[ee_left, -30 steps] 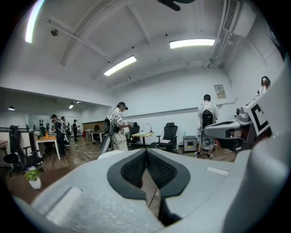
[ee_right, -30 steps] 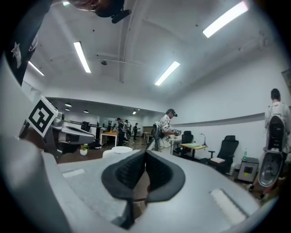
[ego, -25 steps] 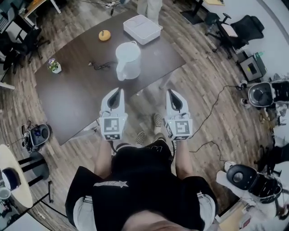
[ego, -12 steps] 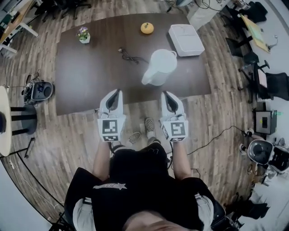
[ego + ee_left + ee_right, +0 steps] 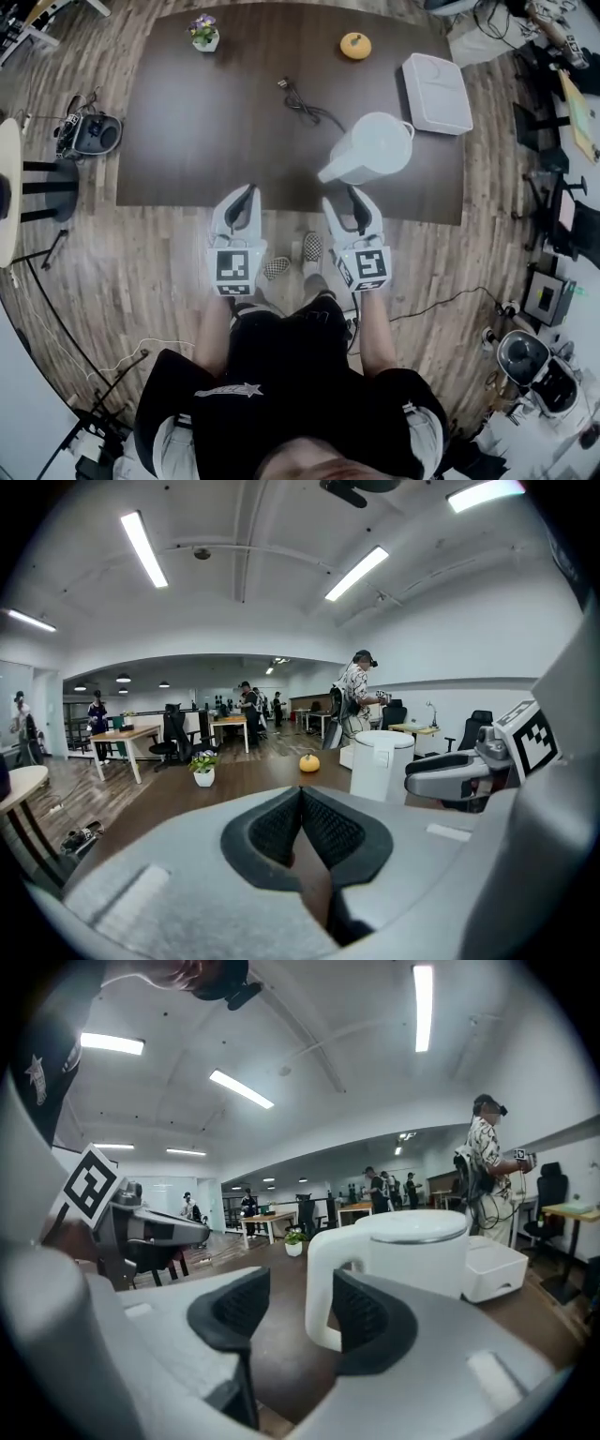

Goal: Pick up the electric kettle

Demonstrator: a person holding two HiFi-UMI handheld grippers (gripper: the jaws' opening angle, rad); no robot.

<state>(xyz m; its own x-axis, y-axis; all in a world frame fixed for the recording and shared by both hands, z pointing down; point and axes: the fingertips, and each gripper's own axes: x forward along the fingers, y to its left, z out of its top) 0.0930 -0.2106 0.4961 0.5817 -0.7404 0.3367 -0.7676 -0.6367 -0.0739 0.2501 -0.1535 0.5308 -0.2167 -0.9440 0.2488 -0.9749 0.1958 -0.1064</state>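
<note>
On table (image 5: 206, 122), kettle (image 5: 375, 148) stands before right gripper (image 5: 350, 195), jaws opening empty (left gripper (image 5: 242, 193) shut).

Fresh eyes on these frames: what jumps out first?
The white electric kettle stands on the near right part of the dark table, with its handle toward the person. Just short of it is the right claw, its jaws opening with nothing between them yet. The left claw beside it is shut and empty.

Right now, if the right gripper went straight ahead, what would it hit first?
Probably the curved handle of the white plastic electric kettle, just ahead of the right gripper. Its fingers are opening, nothing between them yet; depth is unclear.
</note>
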